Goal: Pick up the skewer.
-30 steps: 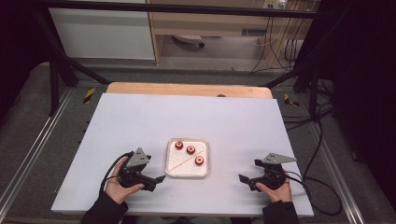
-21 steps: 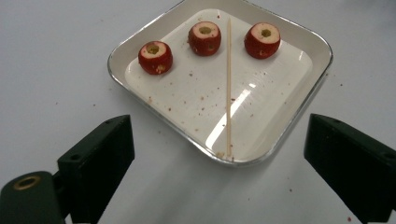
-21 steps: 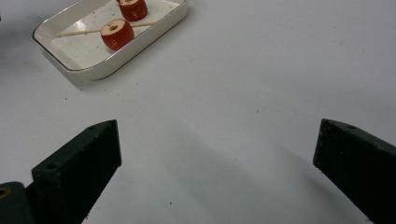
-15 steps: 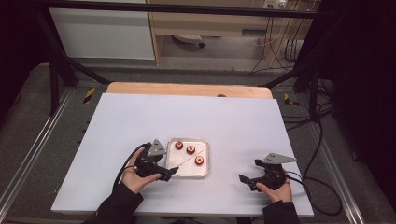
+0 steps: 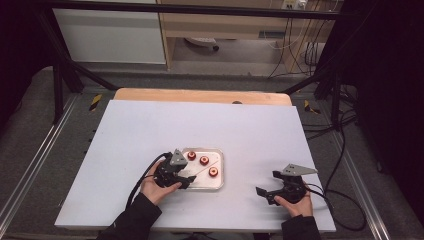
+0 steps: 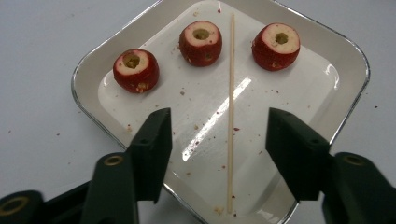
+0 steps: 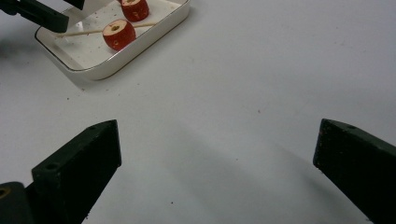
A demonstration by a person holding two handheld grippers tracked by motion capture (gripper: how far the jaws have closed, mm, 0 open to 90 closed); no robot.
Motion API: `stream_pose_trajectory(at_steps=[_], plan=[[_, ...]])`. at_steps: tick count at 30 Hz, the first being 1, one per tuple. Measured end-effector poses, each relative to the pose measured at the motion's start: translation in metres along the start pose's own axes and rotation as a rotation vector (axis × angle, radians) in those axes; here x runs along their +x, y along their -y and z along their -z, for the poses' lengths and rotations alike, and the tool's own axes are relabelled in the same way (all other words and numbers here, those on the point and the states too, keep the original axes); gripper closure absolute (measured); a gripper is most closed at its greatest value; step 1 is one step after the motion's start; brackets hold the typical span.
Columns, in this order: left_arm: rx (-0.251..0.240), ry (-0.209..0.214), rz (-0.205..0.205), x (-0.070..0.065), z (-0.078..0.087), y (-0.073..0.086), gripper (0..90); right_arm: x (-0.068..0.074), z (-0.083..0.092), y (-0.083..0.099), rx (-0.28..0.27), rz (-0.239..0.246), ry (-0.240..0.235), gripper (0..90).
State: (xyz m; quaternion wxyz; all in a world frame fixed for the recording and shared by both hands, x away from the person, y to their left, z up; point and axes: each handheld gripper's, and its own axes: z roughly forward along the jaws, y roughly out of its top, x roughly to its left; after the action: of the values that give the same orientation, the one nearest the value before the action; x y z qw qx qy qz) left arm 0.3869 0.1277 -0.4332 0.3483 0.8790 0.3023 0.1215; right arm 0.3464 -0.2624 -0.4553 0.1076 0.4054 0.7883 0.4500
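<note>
A wide white table [image 5: 200, 125] is seen from the high view, with a strip of bare wood at its far edge. On the near half of the table, a little left of the middle, a shallow white tray [image 6: 345, 60] with rounded corners and a thin metallic rim is placed. Its glossy floor is marked by small red and pale crumbs, and more crumbs are scattered on the table around it.

Three red fruit pieces [image 6: 201, 42] are laid in a loose row in the far part of the tray — each is cut flat on top, so that pale flesh and a small cored hole are shown. A thin wooden skewer [image 6: 230, 116] is laid flat on the tray floor; it runs from the near rim to the far side and passes between the middle piece and the right one, as seen in the left gripper view.

The left gripper [image 6: 217, 149] is held low at the near left rim of the tray, its jaws wide apart on both sides of the skewer, touching nothing. The right gripper [image 7: 217, 163] is kept well apart from the tray, over bare table at the right — its jaws are also spread wide and hold nothing.
</note>
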Motion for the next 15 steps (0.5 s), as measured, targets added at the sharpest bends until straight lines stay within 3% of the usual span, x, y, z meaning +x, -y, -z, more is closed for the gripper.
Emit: stream_pose_trajectory(at_steps=[7, 15], plan=[[0.023, 0.023, 0.002, -0.0011, -0.0059, 0.0027, 60.9, -0.0001, -0.0007, 0.0001, 0.004, 0.002, -0.003, 1.4], [0.012, 0.011, -0.006, -0.0042, -0.0084, 0.0049, 76.0, 0.0, -0.0003, 0.0001, 0.003, 0.0, -0.002, 1.4]])
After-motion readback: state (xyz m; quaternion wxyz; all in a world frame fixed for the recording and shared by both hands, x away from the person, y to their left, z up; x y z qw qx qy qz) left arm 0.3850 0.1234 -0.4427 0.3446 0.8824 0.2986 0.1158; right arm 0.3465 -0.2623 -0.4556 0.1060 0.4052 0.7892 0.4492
